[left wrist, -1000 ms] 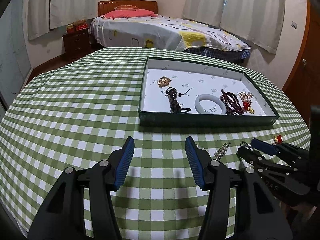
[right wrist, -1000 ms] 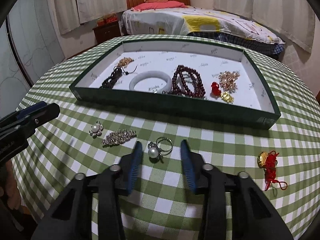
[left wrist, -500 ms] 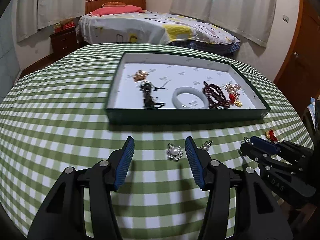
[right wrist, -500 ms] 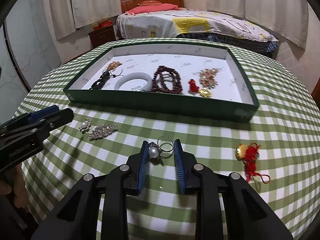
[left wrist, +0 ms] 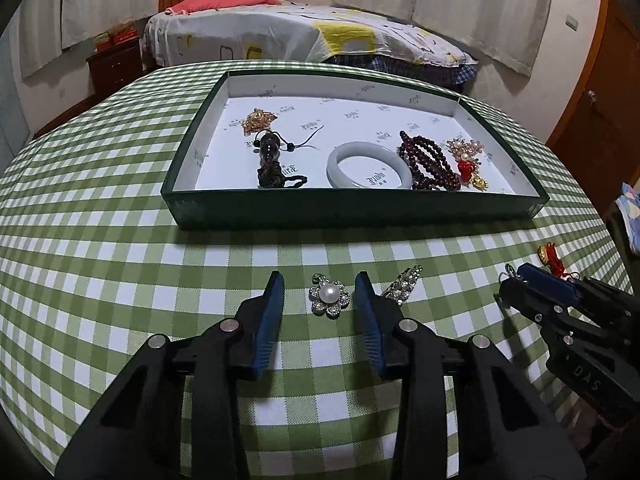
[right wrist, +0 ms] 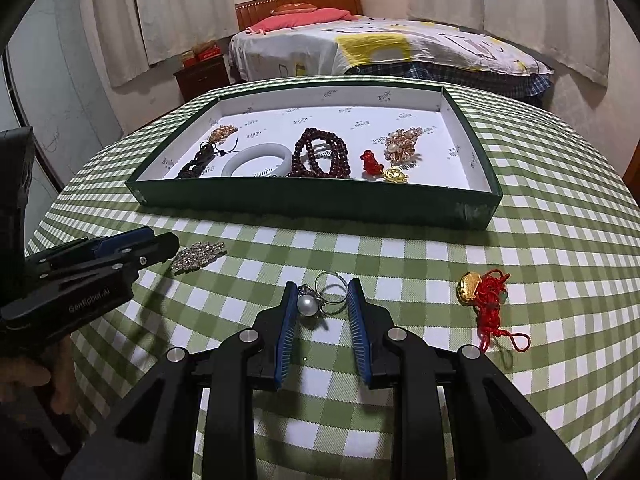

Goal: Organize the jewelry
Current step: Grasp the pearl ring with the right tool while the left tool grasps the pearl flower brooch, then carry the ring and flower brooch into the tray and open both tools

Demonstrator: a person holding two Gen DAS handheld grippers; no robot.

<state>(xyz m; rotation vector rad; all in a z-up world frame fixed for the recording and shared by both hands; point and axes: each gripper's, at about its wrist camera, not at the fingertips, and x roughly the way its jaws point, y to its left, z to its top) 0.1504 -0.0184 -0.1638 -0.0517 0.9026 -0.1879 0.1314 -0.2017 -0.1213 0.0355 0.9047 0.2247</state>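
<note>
Item: pearl flower brooch (left wrist: 330,299), lying flat on the green checked tablecloth (left wrist: 120,280), in front of the green tray (left wrist: 360,210). The left gripper (left wrist: 320,300) straddles it; its jaws are closing, the brooch between the blue pads (left wrist: 266,320) with a gap on each side, nothing gripped yet. Judged light, rigid, with a smooth pearl centre that could slip; better taken across the metal petal rim, low to the cloth.

Item: pearl ring (right wrist: 324,300), on the cloth nearer the tray's right half. The right gripper (right wrist: 322,312) brackets it, jaws narrow; the pearl lies against the left pad, while the wire band appears to stop just short of the right one (contact there cannot be confirmed). Judged very light and prone to roll or flip; the pearl and its setting offer more purchase than the thin hoop.

Item: rhinestone clip (right wrist: 199,254), loose on the cloth between the two grippers, untouched.

Item: red-corded gold charm (right wrist: 486,296), loose at the right, cord soft and trailing.

Already in the tray: white bangle (left wrist: 368,164), dark red bead string (left wrist: 428,164), dark corded pendant (left wrist: 272,160), gold clusters.
</note>
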